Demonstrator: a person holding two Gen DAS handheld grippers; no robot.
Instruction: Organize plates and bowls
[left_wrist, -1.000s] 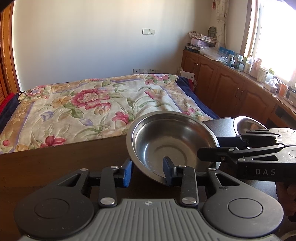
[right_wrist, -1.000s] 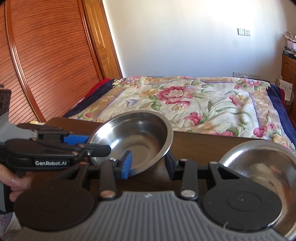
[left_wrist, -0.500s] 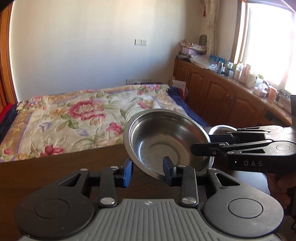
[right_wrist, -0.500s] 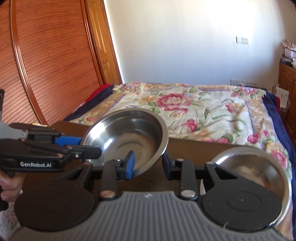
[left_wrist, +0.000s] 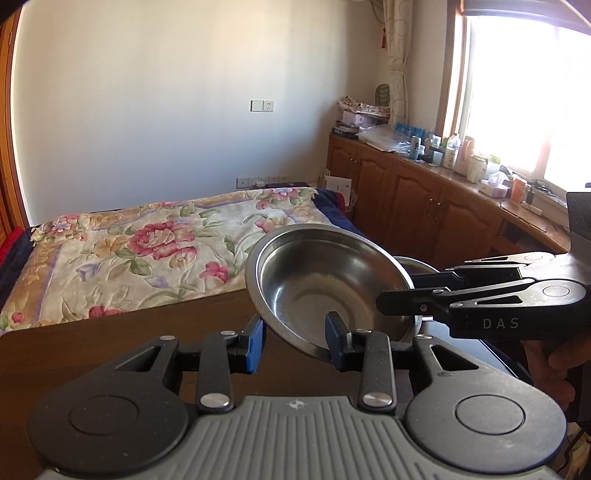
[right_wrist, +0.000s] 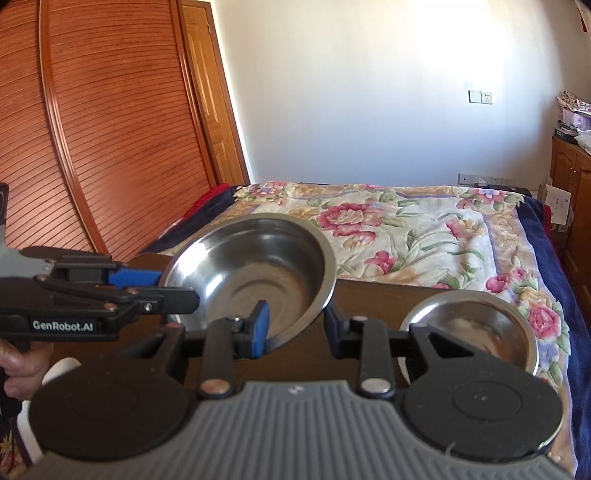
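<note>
A steel bowl (left_wrist: 325, 280) is held up above the dark wooden table (left_wrist: 110, 332), tilted, between both grippers. My left gripper (left_wrist: 295, 341) grips its near rim, one blue pad inside and one outside. My right gripper (right_wrist: 297, 325) grips the rim on the other side; it also shows side-on in the left wrist view (left_wrist: 399, 295). The left gripper shows side-on in the right wrist view (right_wrist: 173, 288). A second steel bowl (right_wrist: 469, 325) sits on the table to the right; its rim peeks out behind the held bowl (left_wrist: 417, 264).
A bed with a floral cover (right_wrist: 406, 229) lies beyond the table's far edge. Wooden cabinets with bottles and clutter on top (left_wrist: 443, 192) run along the right under a window. A slatted wooden wardrobe door (right_wrist: 110, 129) stands at the left.
Both grippers have lifted the bowl higher above the table, still holding its rim. The second bowl on the table now sits farther below and looks smaller.
</note>
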